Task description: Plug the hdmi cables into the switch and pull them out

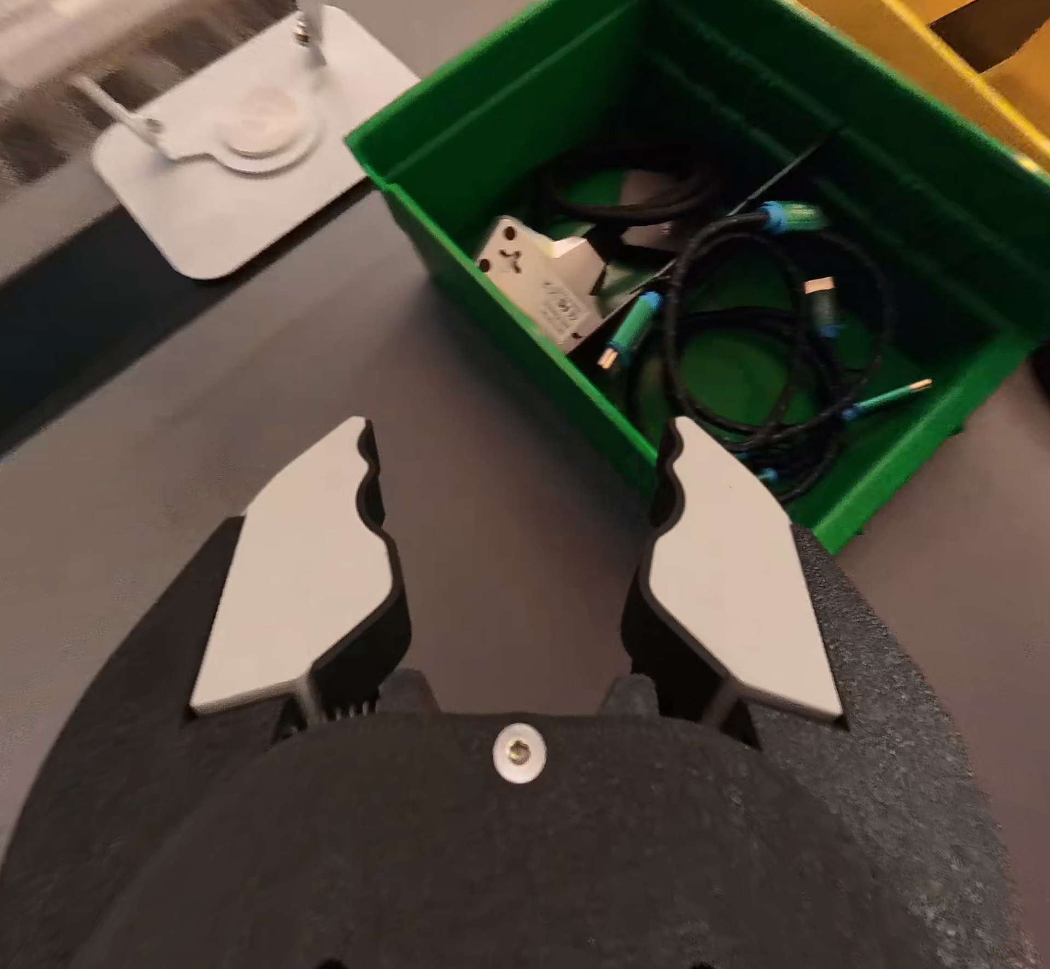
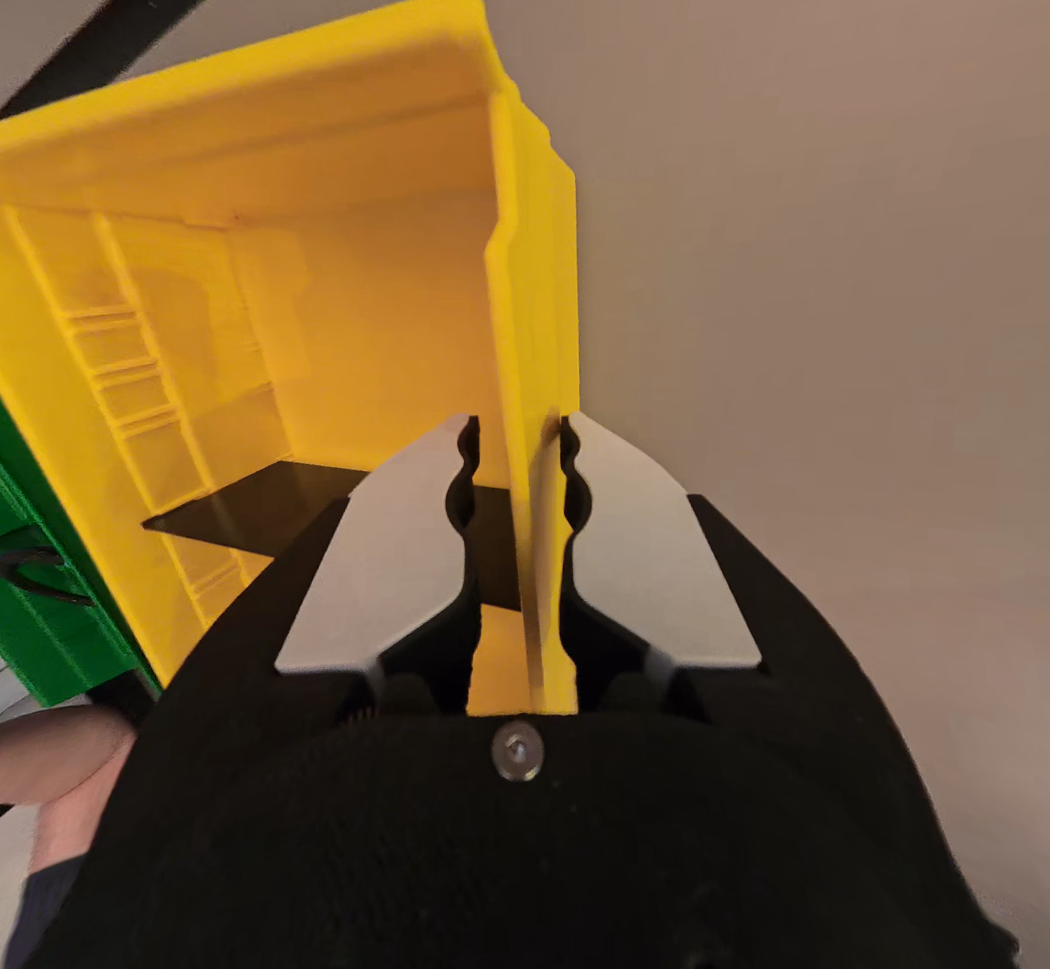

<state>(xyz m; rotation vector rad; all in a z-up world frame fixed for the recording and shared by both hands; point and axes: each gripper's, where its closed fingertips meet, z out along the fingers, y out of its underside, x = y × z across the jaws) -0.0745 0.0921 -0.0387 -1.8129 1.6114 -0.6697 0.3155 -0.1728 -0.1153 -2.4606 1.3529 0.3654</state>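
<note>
The hdmi cables [image 1: 778, 351] lie coiled in the green bin [image 1: 511, 106], in the compartment on the far side of a thin dark divider from the switch [image 1: 545, 282]. The switch is a small pale grey box and leans tilted against the bin's wall, in the neighbouring compartment. The cables have a black braided jacket and green-and-blue plugs with gold tips; several loops cross each other.

The left gripper [image 1: 520, 430] hovers above the dark, matt table [image 1: 227, 430], just beside the green bin, its jaws wide apart and holding nothing. The right gripper [image 2: 520, 425] is clamped on the side wall of the yellow bin [image 2: 341, 146], which stands next to the green bin; it looks like smooth, ribbed plastic, and a dark flat sheet lies inside.

I think the main risk is the tangle: pulling one plug can drag the whole coil, or also the light switch, out of the green bin. The thin yellow wall can slip or bend in the jaws, and the yellow bin can tip. Beyond the green bin a flat grey metal stand base [image 1: 238, 146] sits on the table, away from both.
</note>
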